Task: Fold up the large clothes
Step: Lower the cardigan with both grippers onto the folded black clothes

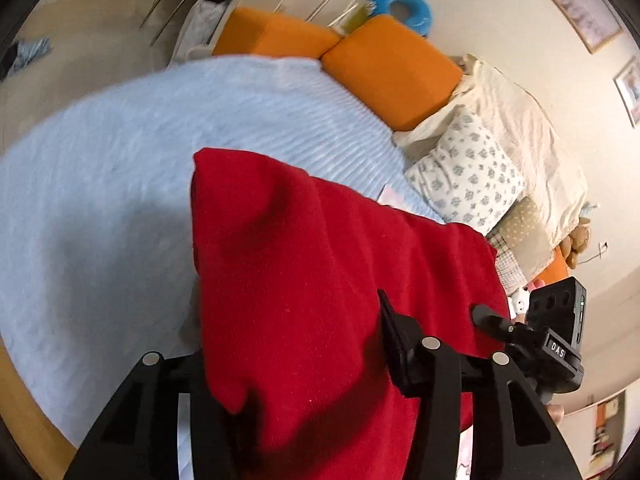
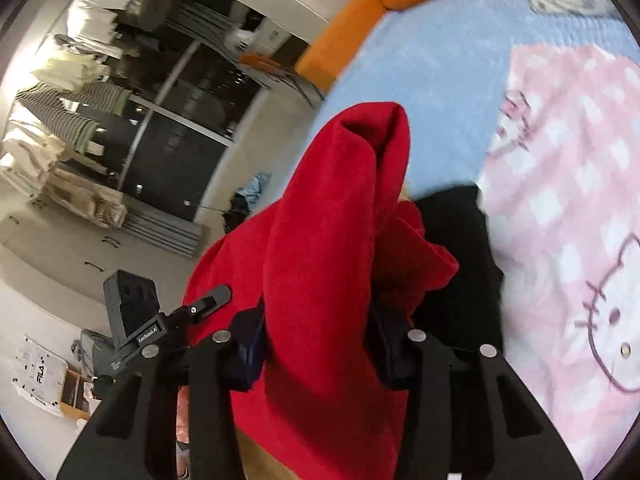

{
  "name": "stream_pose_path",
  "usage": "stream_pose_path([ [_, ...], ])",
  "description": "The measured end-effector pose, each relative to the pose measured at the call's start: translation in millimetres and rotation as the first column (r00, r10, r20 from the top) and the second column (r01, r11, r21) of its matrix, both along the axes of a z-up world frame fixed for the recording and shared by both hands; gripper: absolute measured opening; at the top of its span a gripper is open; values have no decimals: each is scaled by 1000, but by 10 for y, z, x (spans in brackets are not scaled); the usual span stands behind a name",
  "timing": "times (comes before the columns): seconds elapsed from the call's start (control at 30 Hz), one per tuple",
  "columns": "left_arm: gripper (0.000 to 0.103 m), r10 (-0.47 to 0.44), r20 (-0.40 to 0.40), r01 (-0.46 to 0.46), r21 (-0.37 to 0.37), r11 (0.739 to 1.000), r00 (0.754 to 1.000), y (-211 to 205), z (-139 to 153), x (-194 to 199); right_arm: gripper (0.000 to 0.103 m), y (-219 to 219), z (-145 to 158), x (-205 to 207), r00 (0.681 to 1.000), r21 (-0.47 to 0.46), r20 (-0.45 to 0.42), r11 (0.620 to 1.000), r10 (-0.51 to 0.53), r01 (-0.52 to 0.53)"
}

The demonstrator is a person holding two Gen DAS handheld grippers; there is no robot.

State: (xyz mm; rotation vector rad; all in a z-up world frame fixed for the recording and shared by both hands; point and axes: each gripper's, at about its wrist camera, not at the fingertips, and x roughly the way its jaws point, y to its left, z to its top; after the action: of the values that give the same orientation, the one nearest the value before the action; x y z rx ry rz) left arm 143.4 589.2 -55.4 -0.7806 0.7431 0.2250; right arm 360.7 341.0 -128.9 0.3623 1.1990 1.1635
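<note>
bedroom setting: a bed with a pale blue blanket [image 1: 120,168] fills the background, bordered by orange cushions [image 1: 388,68] and a flowered pillow [image 1: 468,172] towards the wall; in the right wrist view a pink checked cartoon blanket [image 2: 568,200] lies over the blue one, and a dark window with hanging laundry stands across the room.

my left claw [image 1: 296,364] grips the red garment [image 1: 320,272]: the cloth passes between its fingers and spreads forward over them, raised above the bed rather than lying flat. my right claw [image 2: 320,344] likewise clamps a thick bunch of the same red garment [image 2: 328,280], which rises from between the fingers in a rolled, tube-like fold. both claws are therefore closed on fabric, each at its own hold, and my right claw's tracker block and finger show just beside the cloth at the right edge of the left wrist view, so the two holds are near each other.

a black item [image 2: 456,264] lies on the bed just beyond the red cloth, partly hidden; i cannot tell what it is.

progress, as i judge it: the garment is lifted and gathered, not yet laid out. no flat, squared fold is visible anywhere on it. what appears to remain is spreading it on the bed, smoothing it, and making every fold; the task looks to be at an early stage.
</note>
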Motion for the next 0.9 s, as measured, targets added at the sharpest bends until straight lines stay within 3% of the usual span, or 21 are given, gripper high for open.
stream_pose_path([
  [0.13, 51, -11, 26, 11, 3, 1000, 1000, 17, 158, 148, 43, 33, 124, 126, 1000, 11, 21, 1000, -12, 11],
  [0.23, 55, -15, -60, 13, -37, 999, 998, 96, -79, 269, 44, 43, -121, 268, 1000, -35, -24, 999, -11, 10],
  [0.33, 74, 7, -131, -13, -48, 999, 991, 146, -436, 243, 55, 46, -389, 314, 999, -74, -42, 997, -7, 4],
  [0.4, 82, 27, -88, -38, -133, 990, 996, 223, -638, 146, 59, 33, -501, 325, 998, -52, -59, 999, -16, 13],
  [0.43, 82, 37, -73, -50, -177, 983, 997, 261, -686, 114, 58, 39, -513, 327, 998, -44, -66, 999, -21, 18],
  [0.5, 72, 66, -59, -79, -260, 962, 996, 282, -682, 34, 55, 74, -478, 327, 995, -36, -101, 999, -20, 16],
  [0.6, 63, 40, -57, -55, -289, 956, 998, 195, -480, -5, 54, 76, -325, 353, 983, 10, -182, 1000, -14, 16],
  [0.67, 63, 9, -67, -28, -281, 959, 998, 76, -286, -4, 54, 47, -217, 385, 974, 44, -225, 999, -15, 25],
  [0.77, 65, -23, -105, -4, -246, 969, 994, -70, -139, 27, 54, 62, -31, 331, 980, 41, -201, 999, -4, 12],
  [0.9, 66, -34, -149, 3, -202, 979, 988, -68, -194, 23, 53, 32, 6, 303, 981, 32, -193, 999, 12, -6],
])
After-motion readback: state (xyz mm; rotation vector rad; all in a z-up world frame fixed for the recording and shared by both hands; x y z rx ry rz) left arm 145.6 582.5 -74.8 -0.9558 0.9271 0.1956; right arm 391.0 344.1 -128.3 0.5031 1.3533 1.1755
